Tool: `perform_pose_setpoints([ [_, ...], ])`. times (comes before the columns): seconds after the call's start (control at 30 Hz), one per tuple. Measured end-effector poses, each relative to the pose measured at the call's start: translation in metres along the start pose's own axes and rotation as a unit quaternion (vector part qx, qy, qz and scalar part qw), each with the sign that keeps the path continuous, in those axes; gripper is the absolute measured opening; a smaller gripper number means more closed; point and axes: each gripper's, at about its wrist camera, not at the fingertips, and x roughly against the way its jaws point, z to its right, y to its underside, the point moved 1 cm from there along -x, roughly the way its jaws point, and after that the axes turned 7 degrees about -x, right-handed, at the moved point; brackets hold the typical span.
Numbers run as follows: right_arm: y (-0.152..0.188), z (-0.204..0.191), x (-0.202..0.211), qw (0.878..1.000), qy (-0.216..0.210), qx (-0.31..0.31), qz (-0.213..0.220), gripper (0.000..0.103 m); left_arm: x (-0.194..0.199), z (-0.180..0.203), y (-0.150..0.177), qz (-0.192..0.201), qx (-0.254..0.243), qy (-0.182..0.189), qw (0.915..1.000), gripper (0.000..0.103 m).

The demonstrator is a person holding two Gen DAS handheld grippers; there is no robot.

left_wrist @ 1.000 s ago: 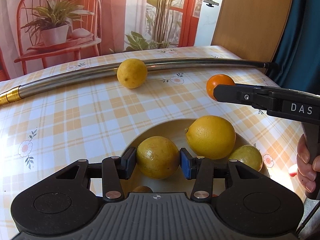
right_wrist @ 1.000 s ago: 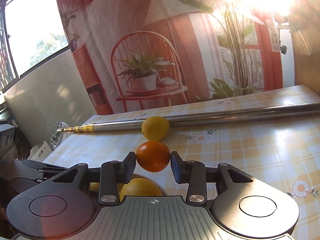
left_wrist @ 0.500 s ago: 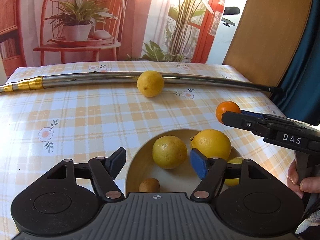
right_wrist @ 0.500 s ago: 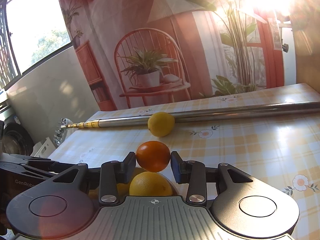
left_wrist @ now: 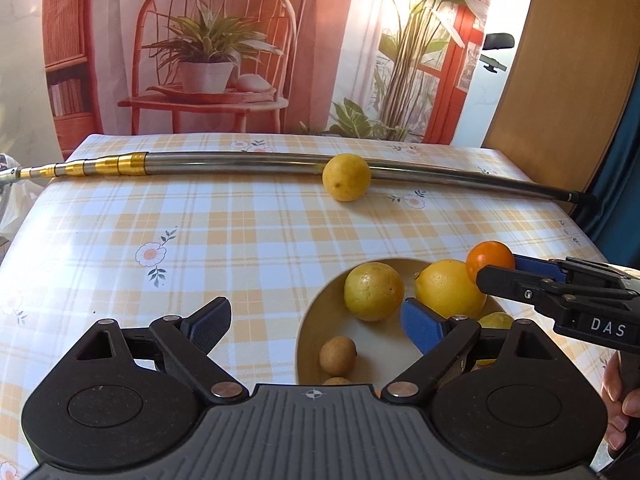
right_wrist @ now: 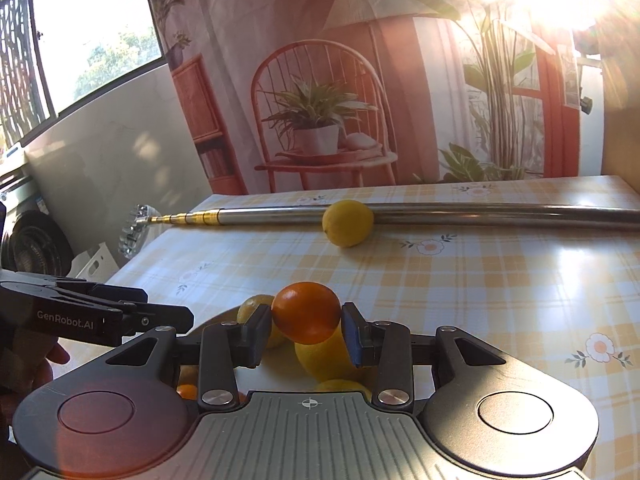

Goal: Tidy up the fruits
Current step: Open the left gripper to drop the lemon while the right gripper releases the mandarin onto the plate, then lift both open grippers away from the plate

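Observation:
A cream bowl point(left_wrist: 305, 340) near the table's front holds two big yellow fruits point(left_wrist: 374, 292) point(left_wrist: 448, 290), a small brown one point(left_wrist: 338, 356) and a greenish one half hidden. My left gripper point(left_wrist: 316, 322) is open and holds nothing, above the bowl's left rim. My right gripper point(right_wrist: 306, 330) is shut on a small orange point(right_wrist: 306, 308) and holds it over the bowl's right side, above the yellow fruit point(right_wrist: 320, 356). It comes in side-on from the right in the left wrist view. One lemon point(left_wrist: 346, 177) lies alone on the far side of the table.
A long metal telescopic pole point(left_wrist: 240, 159) lies across the far side of the checked tablecloth, and the lone lemon rests against it. A printed backdrop hangs behind the table. A wooden panel stands at the far right. A hand point(left_wrist: 624, 400) holds the right gripper's handle.
My left gripper opened and let go of a yellow fruit, which now sits in the bowl, then drew back to the left. My right gripper carried the orange closer, over the bowl.

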Motion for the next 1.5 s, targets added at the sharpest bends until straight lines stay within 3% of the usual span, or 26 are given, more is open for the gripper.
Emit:
perform_pose_setpoints([
  [0.27,0.018,-0.014,0.006,0.999,0.006,0.018,-0.036,0.035,0.012,-0.001,0.008,-0.01,0.014,-0.023,0.9996,0.094],
  [0.57,0.025,-0.022,0.014,0.998,0.008,0.029,-0.047,0.035,0.027,-0.001,0.013,0.003,0.027,-0.017,0.9995,0.094],
  [0.9,0.021,-0.026,0.02,0.999,0.014,0.038,-0.029,0.037,0.033,-0.004,0.015,0.007,0.039,-0.026,0.9989,0.094],
  [1.07,0.008,-0.018,0.024,0.999,0.025,0.03,-0.002,0.058,0.032,-0.004,0.015,0.007,0.037,-0.031,0.9988,0.094],
  [1.23,-0.017,-0.002,0.025,0.999,0.042,0.013,0.024,0.092,0.031,-0.005,0.01,0.013,0.013,-0.052,0.9985,0.094],
  [1.33,-0.035,0.008,0.022,0.998,0.046,0.007,0.03,0.103,0.031,-0.008,0.002,0.021,-0.001,-0.064,0.9977,0.094],
  [1.5,-0.063,0.021,0.012,0.998,0.052,-0.013,0.036,0.103,0.033,-0.015,-0.018,0.034,-0.015,-0.072,0.9967,0.095],
])
